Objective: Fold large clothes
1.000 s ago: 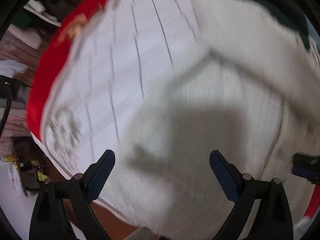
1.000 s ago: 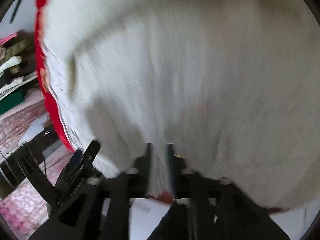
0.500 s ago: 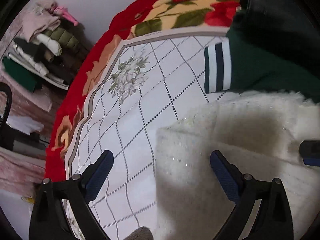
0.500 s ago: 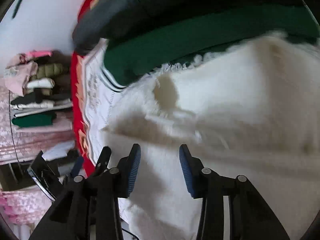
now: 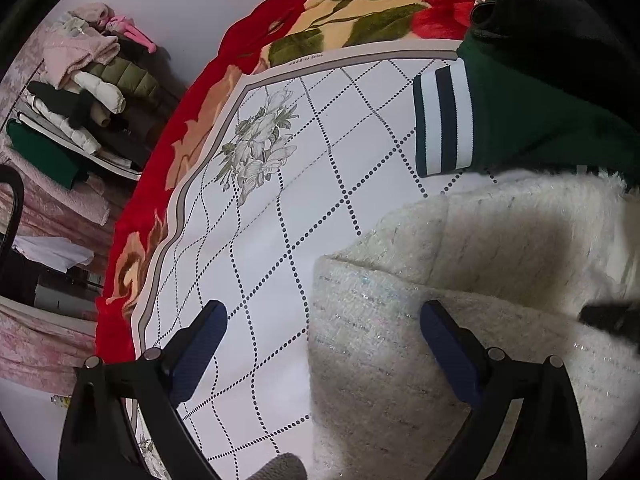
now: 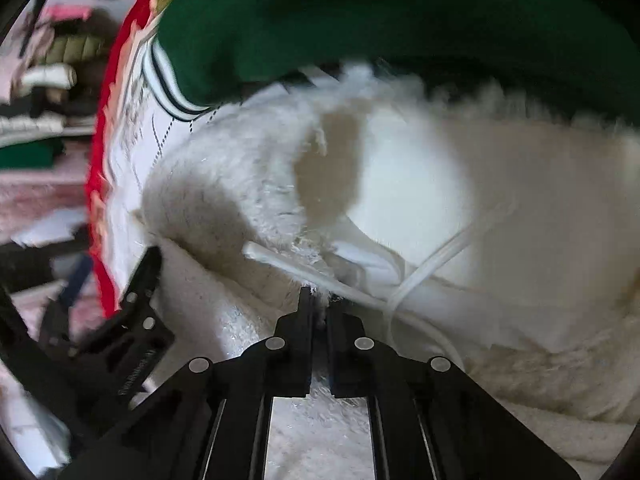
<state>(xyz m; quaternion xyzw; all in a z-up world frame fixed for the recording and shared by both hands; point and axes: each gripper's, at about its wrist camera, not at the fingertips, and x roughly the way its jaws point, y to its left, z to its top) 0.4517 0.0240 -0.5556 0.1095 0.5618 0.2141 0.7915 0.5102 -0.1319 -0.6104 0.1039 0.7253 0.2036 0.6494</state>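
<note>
- A bed fills both views, covered by a white sheet [image 5: 280, 240] printed with a dotted diamond grid and a grey flower, laid over a red floral blanket [image 5: 248, 52]; a pale wall rises behind it.
- Beyond the blanket's edge, away from the white sheet, a shelf [image 5: 76, 120] holds stacked clothes: pink, olive, cream and green pieces.
- The task's thing, a fluffy white garment [image 5: 460, 320] with fine glinting threads, lies on the white sheet, partly folded, with one thick layer lapped over another.
- A dark green garment [image 5: 532, 120] with a white-and-navy striped cuff lies on the sheet at the far edge of the white garment, touching its fringe; a black garment [image 5: 560, 12] lies on top of the green one.
- The left gripper [image 5: 322, 322] hangs over the near edge of the white garment with its jaws spread wide: one blue pad over the bare sheet, the other over the fluffy fabric, neither one pressing on it.
- The right gripper [image 6: 318, 300] points steeply down into the white garment; its jaws have just been closing and now stand together, pinching a fold of the fluffy fabric between the tips.
- A white drawstring cord [image 6: 424, 276] curls across the garment just beyond the right gripper's tips.
- The right wrist view is blurred towards its edges.
</note>
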